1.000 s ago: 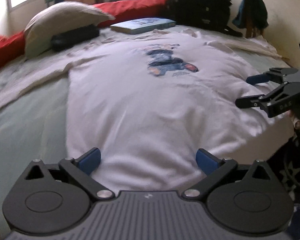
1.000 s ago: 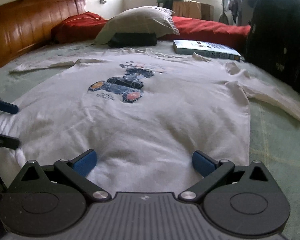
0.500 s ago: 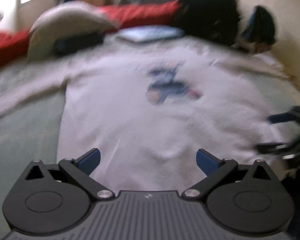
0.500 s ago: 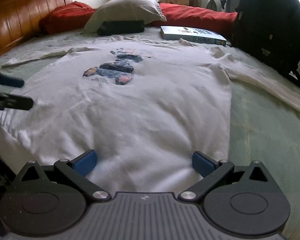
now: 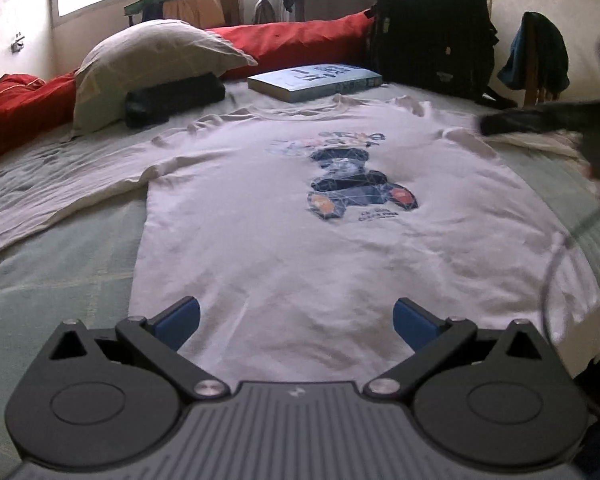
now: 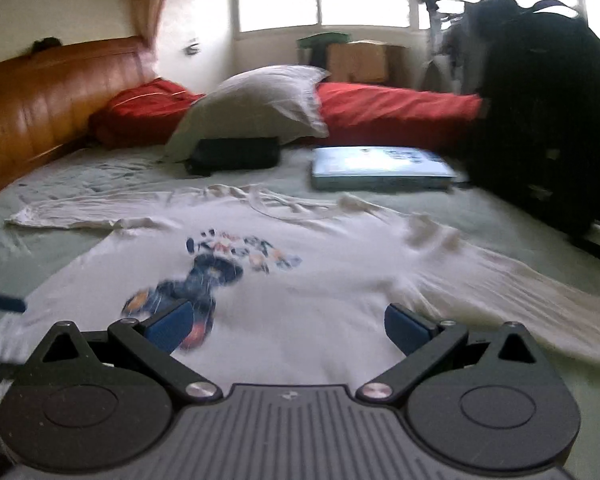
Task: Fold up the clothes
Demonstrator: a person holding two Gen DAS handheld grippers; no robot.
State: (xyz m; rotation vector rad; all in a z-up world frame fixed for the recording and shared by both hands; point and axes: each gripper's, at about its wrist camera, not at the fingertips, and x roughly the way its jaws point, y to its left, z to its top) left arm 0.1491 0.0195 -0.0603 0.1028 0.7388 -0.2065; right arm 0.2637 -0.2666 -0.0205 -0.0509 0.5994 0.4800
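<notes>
Bedroom setting: a bed with a pale green cover [image 5: 52, 280] and a brown headboard [image 6: 40, 96] at far left in the right wrist view. White long-sleeved shirt [image 5: 284, 248] lies flat on the cover, front up, blue printed figure [image 5: 356, 188] showing, both sleeves spread out to the sides, hem nearest the cameras. Beyond the collar: a grey pillow [image 5: 152, 60] resting on a dark case [image 5: 172, 98], a red bolster [image 5: 308, 44] along the far edge, a pale blue book [image 5: 316, 82] and a black backpack [image 5: 432, 28] at far right.

Left gripper [image 5: 296, 318]: jaws spread wide, blue pads [image 5: 178, 318] apart, nothing between them; it sits above the hem, contact with the cloth cannot be confirmed. Right gripper [image 6: 286, 324]: jaws likewise wide apart and empty, positioned over the chest area near the right sleeve. Right wrist view is blurred.
</notes>
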